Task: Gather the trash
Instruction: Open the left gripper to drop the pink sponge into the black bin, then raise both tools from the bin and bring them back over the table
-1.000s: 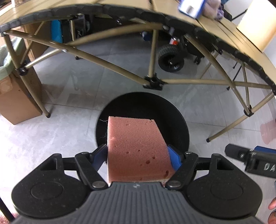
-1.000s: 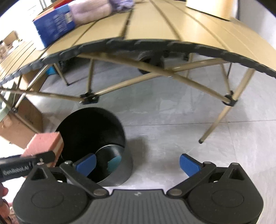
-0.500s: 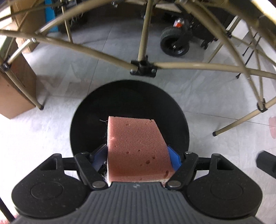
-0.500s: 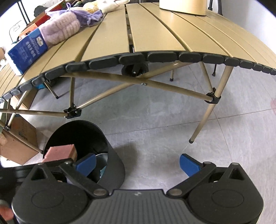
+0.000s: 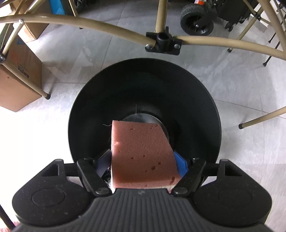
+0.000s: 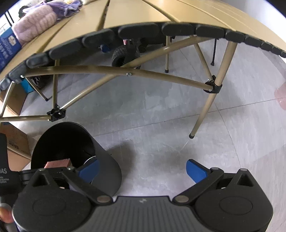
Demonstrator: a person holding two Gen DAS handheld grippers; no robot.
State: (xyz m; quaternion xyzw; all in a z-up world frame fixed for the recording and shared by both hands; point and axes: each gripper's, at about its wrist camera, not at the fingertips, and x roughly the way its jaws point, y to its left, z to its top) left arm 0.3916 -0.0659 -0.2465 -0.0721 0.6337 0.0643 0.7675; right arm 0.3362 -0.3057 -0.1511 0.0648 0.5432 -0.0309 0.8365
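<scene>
A pink sponge [image 5: 141, 153] is clamped between the blue pads of my left gripper [image 5: 142, 165], which points almost straight down. It hangs right over the mouth of a round black bin [image 5: 202, 107] standing on the floor, and the bin's pale bottom shows just past the sponge's far edge. In the right wrist view the same bin [image 6: 105, 169] sits at lower left with the sponge [image 6: 57, 163] over its opening. My right gripper [image 6: 142, 169] is open above bare floor beside the bin, nothing between its fingers.
A tan folding table [image 6: 143, 16] spans the top, its legs and braces [image 5: 162, 42] running just behind the bin. A cardboard box [image 5: 16, 80] stands left of the bin. A wheeled cart [image 5: 196, 23] sits under the table. A blue package and fuzzy purple cloth [image 6: 35, 21] lie on the tabletop.
My left gripper with the sponge has come down and tipped steeper over the bin, which now fills more of its view. The right gripper has shifted sideways and rolled a little, staying open.
</scene>
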